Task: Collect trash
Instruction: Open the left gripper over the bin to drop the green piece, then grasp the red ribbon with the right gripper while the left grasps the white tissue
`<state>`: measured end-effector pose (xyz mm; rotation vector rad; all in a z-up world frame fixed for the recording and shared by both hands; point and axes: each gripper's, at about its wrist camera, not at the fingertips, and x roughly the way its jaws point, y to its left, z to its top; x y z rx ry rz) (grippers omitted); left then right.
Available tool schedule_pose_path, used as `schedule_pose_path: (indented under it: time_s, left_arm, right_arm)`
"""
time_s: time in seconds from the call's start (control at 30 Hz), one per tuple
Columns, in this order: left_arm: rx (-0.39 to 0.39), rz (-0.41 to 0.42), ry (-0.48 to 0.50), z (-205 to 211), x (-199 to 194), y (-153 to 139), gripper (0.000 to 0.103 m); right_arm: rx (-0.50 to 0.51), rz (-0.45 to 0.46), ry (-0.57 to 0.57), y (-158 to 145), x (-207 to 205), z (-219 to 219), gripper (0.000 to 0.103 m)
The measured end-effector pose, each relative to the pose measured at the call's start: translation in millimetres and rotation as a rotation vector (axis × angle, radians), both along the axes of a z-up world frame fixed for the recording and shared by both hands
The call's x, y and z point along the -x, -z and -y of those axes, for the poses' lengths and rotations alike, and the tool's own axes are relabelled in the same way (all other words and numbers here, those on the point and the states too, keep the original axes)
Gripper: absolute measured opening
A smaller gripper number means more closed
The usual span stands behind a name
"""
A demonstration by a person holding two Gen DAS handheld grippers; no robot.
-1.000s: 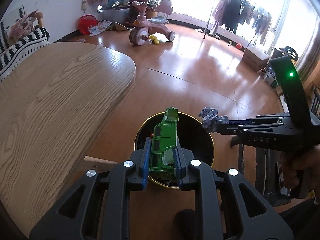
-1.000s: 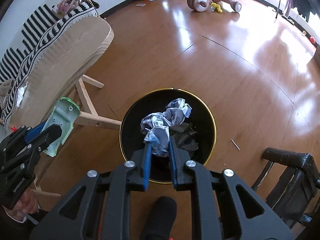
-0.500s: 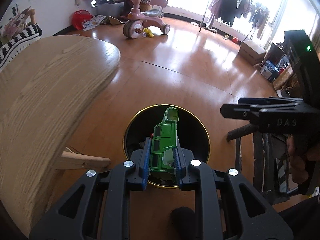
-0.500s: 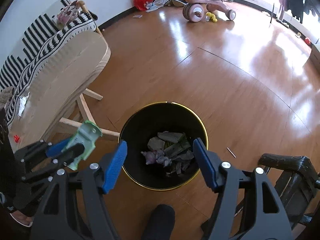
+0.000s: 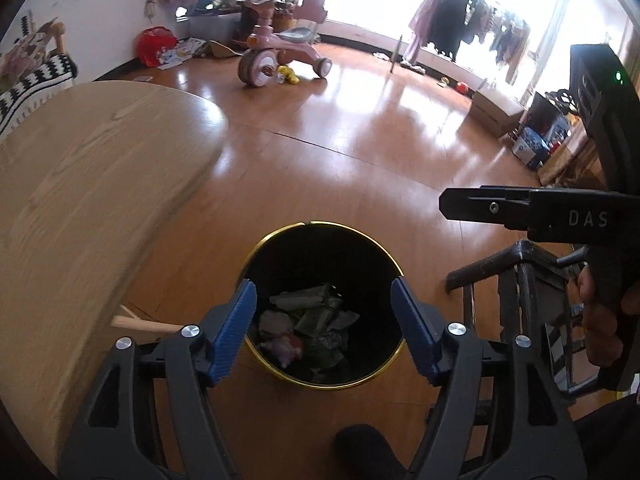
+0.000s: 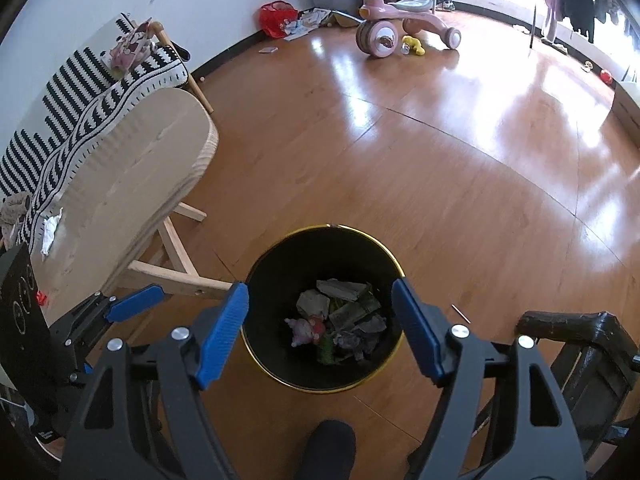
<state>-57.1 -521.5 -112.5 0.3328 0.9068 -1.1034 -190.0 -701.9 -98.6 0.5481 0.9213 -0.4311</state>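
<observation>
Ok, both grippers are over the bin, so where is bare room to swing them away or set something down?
The floor between the bin and the tricycle is bare. The near end of the table is bare too; a tissue lies farther back. It is crowded by the chair right of the bin and the table legs to its left.

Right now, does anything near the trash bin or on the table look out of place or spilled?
Nothing has spilled around the black trash bin; the scraps lie inside it. One crumpled white tissue is on the wooden table, uncollected, and a thin stick lies on the floor right of the bin.
</observation>
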Motion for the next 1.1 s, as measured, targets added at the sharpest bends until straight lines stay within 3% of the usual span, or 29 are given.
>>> schedule_pose_path:
  time_s: [0.2,0.33,0.63,0.8,0.9,1.1]
  left_arm:
    - [0.033,0.028,-0.134,-53,-37,-28,0.084]
    - [0.013,0.071,-0.255,-103,-67,-44,0.089]
    - [-0.018,0.129,-0.615,-298,-152,-81,0.091]
    - [-0.023,0.121,-0.771,-393,-179,-88,0.091]
    - [-0.018,0.102,-0.837,-436,-189,-87,0.092]
    - [-0.039,0.094,-0.867,-479,-204,-79,0.093]
  right_arm:
    - [0.021,0.029,-0.077,-16,-41,-37,0.075]
    - [0.048,0.048,-0.154,-30,-79,-75,0.079]
    - [0.110,0.129,-0.425,-56,-179,-219,0.084]
    - [0.127,0.166,-0.600,-63,-226,-312,0.085]
    - [0.131,0.185,-0.699,-64,-249,-368,0.086]
    - [0.150,0.172,-0.811,-53,-279,-446,0.087]
